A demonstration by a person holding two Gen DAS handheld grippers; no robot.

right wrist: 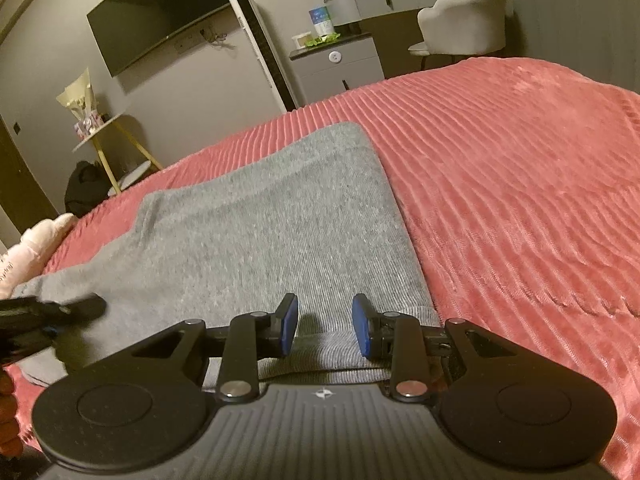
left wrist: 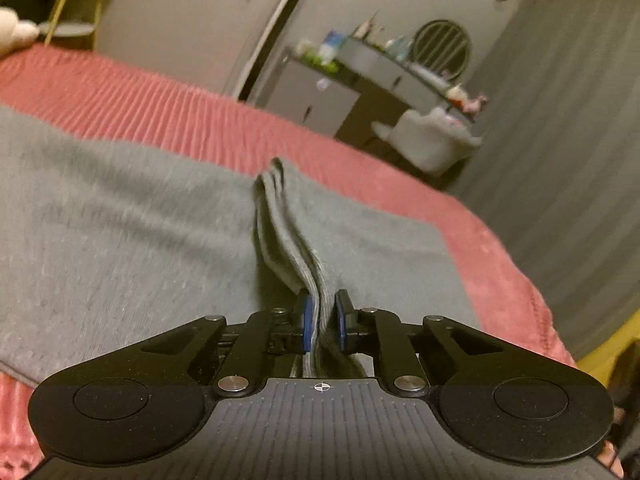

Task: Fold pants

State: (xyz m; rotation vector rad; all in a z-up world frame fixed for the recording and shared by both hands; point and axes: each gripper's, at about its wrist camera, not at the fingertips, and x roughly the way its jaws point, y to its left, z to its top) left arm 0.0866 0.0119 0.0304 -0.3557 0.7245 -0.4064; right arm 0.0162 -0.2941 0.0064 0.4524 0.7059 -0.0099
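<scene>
Grey pants (right wrist: 256,216) are lying flat on the red ribbed bedspread (right wrist: 520,160). My left gripper (left wrist: 323,320) is pinching a ridge of stacked pants layers between nearly closed blue pads. My right gripper (right wrist: 325,330) is hovering over the near pants edge, pads spread wide, gripping nothing.

Grey knit pants (right wrist: 256,216) lie folded, one edge bunched upright.
</scene>
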